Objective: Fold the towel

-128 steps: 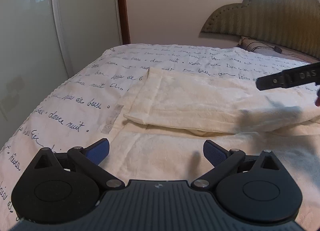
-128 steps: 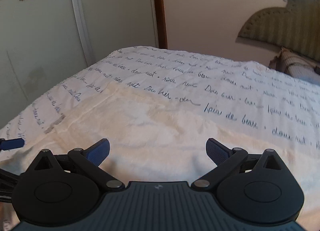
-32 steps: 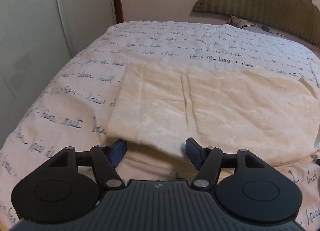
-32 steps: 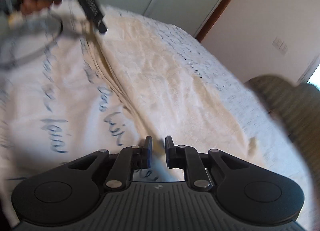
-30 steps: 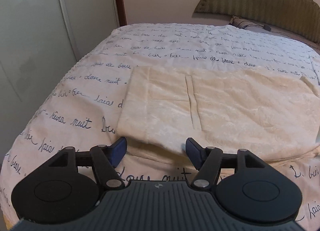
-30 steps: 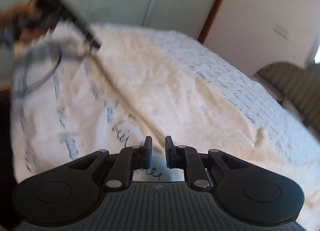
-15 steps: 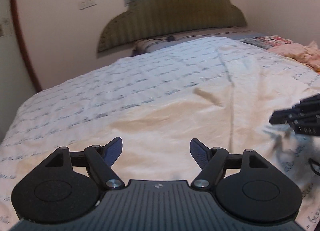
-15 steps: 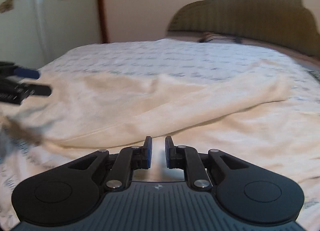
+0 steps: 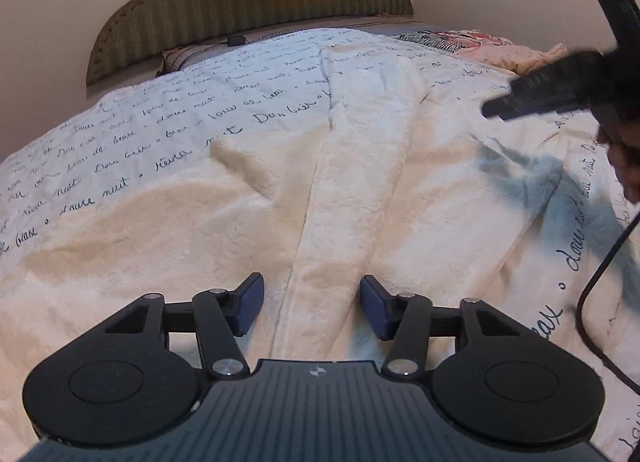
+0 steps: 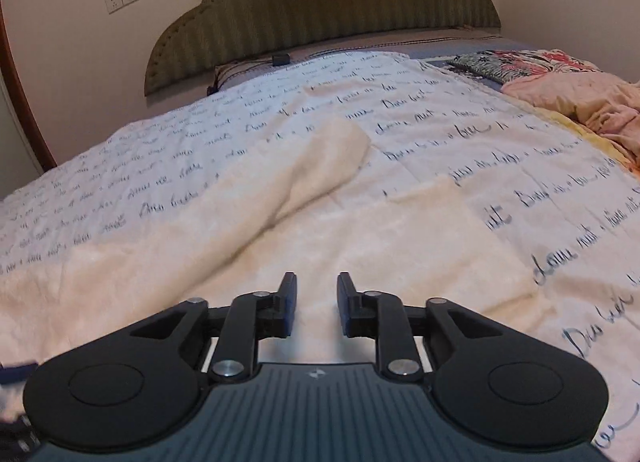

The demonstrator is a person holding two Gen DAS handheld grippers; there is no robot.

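Below the left gripper (image 9: 311, 309), the cream towel (image 9: 360, 190) lies on the bed with a raised fold running away between the spread jaws. They have just been closing and do not yet pinch it, probably to take this fold. At right, the other gripper is blurred.

From the right wrist, the right gripper (image 10: 317, 304) has just been opening, with a narrow gap and only flat towel (image 10: 280, 218) beneath. A bedspread (image 10: 500, 166) with handwriting print, green headboard (image 10: 320, 2) and pink bedding (image 10: 580, 94) surround it.
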